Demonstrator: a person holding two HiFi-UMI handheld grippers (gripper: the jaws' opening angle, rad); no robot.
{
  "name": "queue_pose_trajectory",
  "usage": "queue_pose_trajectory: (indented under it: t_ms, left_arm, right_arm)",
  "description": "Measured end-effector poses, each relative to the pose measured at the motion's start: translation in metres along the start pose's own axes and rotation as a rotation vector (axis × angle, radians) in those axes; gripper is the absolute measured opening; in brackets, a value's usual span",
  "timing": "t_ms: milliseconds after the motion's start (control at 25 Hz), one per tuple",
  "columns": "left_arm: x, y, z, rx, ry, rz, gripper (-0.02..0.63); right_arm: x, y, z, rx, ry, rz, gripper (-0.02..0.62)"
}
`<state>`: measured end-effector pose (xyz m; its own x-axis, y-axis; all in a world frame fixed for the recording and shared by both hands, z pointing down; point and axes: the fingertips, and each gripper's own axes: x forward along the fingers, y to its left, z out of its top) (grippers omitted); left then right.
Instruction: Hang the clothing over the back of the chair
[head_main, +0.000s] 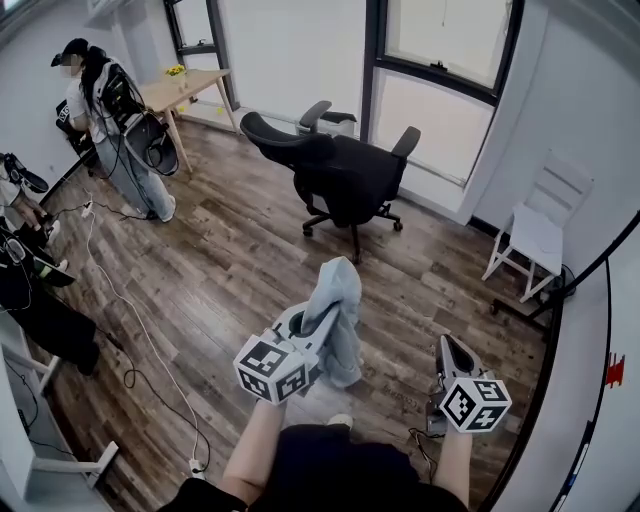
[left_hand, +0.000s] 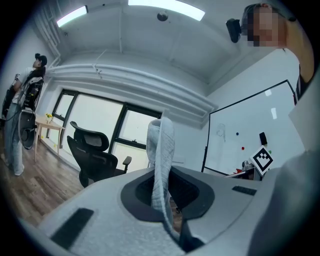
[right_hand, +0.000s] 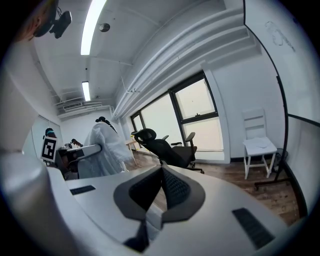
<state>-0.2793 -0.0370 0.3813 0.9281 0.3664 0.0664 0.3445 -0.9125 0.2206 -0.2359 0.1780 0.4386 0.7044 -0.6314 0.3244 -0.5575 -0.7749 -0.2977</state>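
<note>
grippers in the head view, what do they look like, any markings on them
Both the left gripper and the right gripper have smooth light grey shells that taper toward the jaws, which are lined with dark ribbed pads. Each carries a white cube printed with black square markers. The person wears a black top.

My left gripper (head_main: 318, 324) points level, jaws clamped on a pale grey-blue fabric garment (head_main: 340, 300); my right gripper (head_main: 447, 346) tilts slightly down, jaws together, empty.
</note>
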Motion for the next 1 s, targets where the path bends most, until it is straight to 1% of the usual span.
queue_pose_trajectory:
  t_ms: [240,520,760,1000]
  left_arm:
    - [0.008,0.019,-0.002,-0.004,0.004,-0.005,0.015]
    - [0.004,0.025,-0.018,-0.027,0.031,-0.006,0.015]
    - [-0.004,0.027,-0.025,-0.044,0.039,0.002,0.015]
    - [0.015,0.029,-0.03,-0.051,0.055,0.004,0.015]
  right_arm:
    - [0.02,0.005,0.003,-0.004,0.001,0.004,0.0]
    - [0.017,0.003,-0.017,0.026,0.037,-0.019,0.0]
    - [0.017,0.011,-0.022,0.024,0.049,-0.01,0.0]
    - [0.029,-0.003,-0.017,0.036,0.049,-0.007,0.0]
